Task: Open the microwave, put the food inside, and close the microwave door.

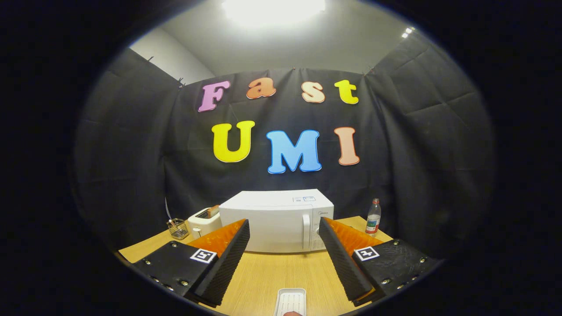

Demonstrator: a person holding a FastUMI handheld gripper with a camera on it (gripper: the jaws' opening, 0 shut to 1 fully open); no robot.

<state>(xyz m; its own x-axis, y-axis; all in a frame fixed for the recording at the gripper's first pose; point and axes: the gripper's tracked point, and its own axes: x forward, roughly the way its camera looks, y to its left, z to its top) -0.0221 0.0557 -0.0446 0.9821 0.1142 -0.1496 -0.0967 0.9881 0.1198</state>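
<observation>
Pale wood tabletop [272,272] fills the near ground, with black cloth hanging as the booth's wall behind it. At the far middle of the table stands a white microwave [274,226], its door shut and its handle [306,231] running upright toward the right side of the front. To its left sits a small white toaster [203,220] with something brown poking out of a slot, and farther left a little wire basket [178,228]. On the right, near the table's far corner, stands a clear bottle [373,217].

The gripper [284,230] hovers on the near side of the table, released, its two fingers spread wide with nothing between them but bare wood and, beyond, the microwave front. Close in, between the finger bases, lies a white tray [290,301]; something small and reddish rests at its near end, too cut off to name, and it may be the food.

As things lie, the door is closed and the tray is outside on the table, well apart from the microwave. By my reading, opening the door, putting the food in and closing up all remain ahead.
</observation>
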